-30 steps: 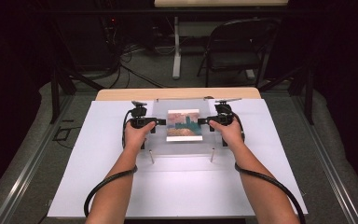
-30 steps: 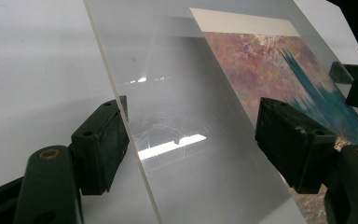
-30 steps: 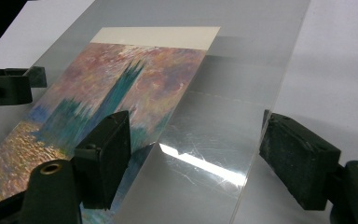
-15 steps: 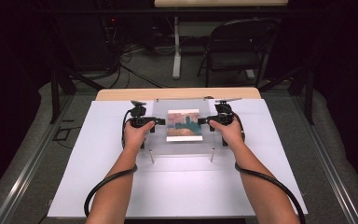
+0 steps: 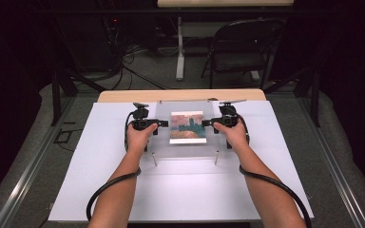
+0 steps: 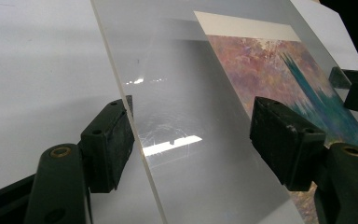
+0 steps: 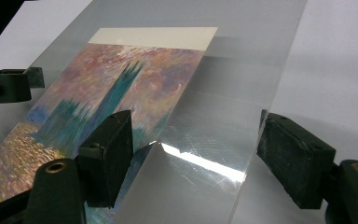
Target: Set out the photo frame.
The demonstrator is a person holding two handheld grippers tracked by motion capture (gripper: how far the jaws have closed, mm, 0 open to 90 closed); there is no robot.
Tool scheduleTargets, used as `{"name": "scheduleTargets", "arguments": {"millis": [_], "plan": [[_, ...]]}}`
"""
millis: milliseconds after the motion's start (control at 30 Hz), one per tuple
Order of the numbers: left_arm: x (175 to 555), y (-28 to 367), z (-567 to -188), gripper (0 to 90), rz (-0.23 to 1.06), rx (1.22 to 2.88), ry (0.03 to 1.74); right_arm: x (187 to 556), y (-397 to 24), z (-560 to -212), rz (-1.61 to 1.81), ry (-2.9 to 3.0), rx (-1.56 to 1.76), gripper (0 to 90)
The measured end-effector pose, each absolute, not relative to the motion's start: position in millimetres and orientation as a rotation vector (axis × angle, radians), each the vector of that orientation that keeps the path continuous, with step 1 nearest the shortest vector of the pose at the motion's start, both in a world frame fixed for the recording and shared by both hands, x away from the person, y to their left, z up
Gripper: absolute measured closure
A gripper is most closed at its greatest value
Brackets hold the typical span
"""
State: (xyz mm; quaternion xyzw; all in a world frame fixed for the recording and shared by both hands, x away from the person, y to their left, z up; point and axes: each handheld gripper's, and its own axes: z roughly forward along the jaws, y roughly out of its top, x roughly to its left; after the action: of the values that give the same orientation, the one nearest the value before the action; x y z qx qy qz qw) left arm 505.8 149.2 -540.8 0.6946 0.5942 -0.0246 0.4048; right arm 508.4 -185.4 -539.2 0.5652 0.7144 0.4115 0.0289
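A clear acrylic sheet (image 5: pixel 187 149) lies at the middle of the white board, with a colourful painting print (image 5: pixel 187 127) on its far half. My left gripper (image 5: pixel 164 123) is at the sheet's left edge and my right gripper (image 5: pixel 206 123) at its right edge, pointing at each other. In the left gripper view the left gripper (image 6: pixel 196 135) stands open, its jaws wide apart astride the sheet (image 6: pixel 177 93) near the print (image 6: pixel 270 70). The right gripper (image 7: pixel 196 140) is open in the same way, one jaw over the print (image 7: pixel 121 93), the other past the sheet's (image 7: pixel 242 70) edge.
Two thin pins (image 5: pixel 154 159) (image 5: pixel 216 157) stand at the sheet's near corners. The white board (image 5: pixel 180 199) covers the wooden table (image 5: pixel 180 95). A folding chair (image 5: pixel 240 47) and cables are on the floor beyond. Each gripper's tip shows in the other's view (image 6: pixel 354 86) (image 7: pixel 9 84).
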Motion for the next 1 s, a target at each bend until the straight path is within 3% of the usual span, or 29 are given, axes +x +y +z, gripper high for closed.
{"name": "scheduleTargets", "arguments": {"millis": [1000], "plan": [[502.6,146.4,-529.1,34.1,-0.018,1.726,1.521,504.5,-181.6,-528.8,1.252,2.158,1.725,26.9]]}}
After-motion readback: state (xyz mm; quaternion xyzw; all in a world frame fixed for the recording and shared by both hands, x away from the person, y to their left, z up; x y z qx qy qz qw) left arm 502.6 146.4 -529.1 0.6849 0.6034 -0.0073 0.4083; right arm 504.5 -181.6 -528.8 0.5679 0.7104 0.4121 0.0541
